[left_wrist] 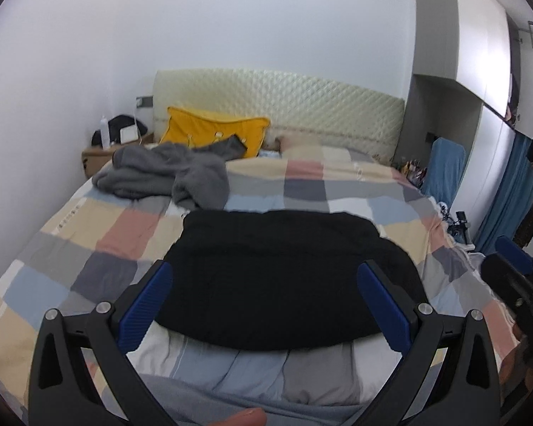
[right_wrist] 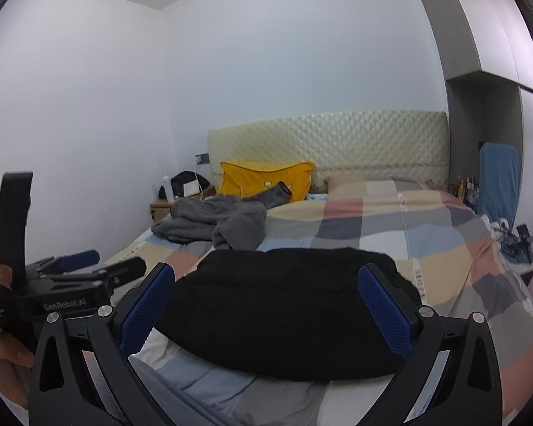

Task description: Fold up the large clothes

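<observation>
A black garment [left_wrist: 284, 280] lies folded into a thick rectangle on the checked bedspread [left_wrist: 89, 234], near the bed's foot. It also shows in the right wrist view [right_wrist: 284, 312]. My left gripper [left_wrist: 266, 305] is open and empty, held above the garment's near edge. My right gripper [right_wrist: 266, 305] is open and empty too, above the same edge. The left gripper shows at the left of the right wrist view [right_wrist: 89, 266]; the right one shows at the right edge of the left wrist view [left_wrist: 511, 262]. A crumpled grey garment [left_wrist: 163, 174] lies further up the bed, also in the right wrist view [right_wrist: 213, 223].
A yellow pillow [left_wrist: 213, 131] leans on the cream headboard [left_wrist: 302, 103]. A bedside table [left_wrist: 99, 156] with a bottle and dark items stands at the left. A blue-covered chair [left_wrist: 444, 167] and clutter stand on the right beside a wardrobe [left_wrist: 479, 35].
</observation>
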`<state>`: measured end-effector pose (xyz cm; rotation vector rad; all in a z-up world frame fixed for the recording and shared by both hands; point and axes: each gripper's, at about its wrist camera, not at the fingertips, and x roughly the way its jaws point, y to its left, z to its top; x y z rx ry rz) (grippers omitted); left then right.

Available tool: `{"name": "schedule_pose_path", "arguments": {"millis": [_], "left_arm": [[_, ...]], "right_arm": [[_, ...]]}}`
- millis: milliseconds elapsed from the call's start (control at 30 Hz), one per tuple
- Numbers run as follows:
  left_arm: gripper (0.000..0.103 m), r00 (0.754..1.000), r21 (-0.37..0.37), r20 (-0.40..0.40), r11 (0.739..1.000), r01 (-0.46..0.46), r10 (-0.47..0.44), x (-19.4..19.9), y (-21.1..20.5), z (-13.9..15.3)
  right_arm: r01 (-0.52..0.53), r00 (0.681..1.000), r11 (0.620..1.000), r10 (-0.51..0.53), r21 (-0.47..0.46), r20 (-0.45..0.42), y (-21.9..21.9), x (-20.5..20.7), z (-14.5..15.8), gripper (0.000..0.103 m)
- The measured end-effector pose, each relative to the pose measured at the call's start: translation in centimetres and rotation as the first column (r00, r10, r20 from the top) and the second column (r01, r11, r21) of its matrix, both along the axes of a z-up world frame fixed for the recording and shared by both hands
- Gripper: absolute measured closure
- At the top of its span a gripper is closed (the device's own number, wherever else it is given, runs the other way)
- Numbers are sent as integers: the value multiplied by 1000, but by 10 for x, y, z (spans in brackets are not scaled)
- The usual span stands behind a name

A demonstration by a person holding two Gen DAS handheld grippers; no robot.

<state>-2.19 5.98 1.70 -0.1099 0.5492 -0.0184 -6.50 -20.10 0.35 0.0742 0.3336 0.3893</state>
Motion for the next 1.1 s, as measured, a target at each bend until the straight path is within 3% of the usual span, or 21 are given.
{"name": "schedule_pose_path", "arguments": {"millis": [300,567,1100], "left_arm": [[0,999,-12,-39,1000,10,-11,11,-6,-19],[0,998,-29,-54,999,28,-29,11,-7,-18],[0,996,15,-86,1000,16,-15,17,-10,-29]], "right_arm": [[55,995,997,-59,-45,-85,-6,12,-27,0],[58,995,997,-63,-55,-83,-7,16,-30,0],[105,988,991,-113,-80,-108,-19,25,-41,0]]}}
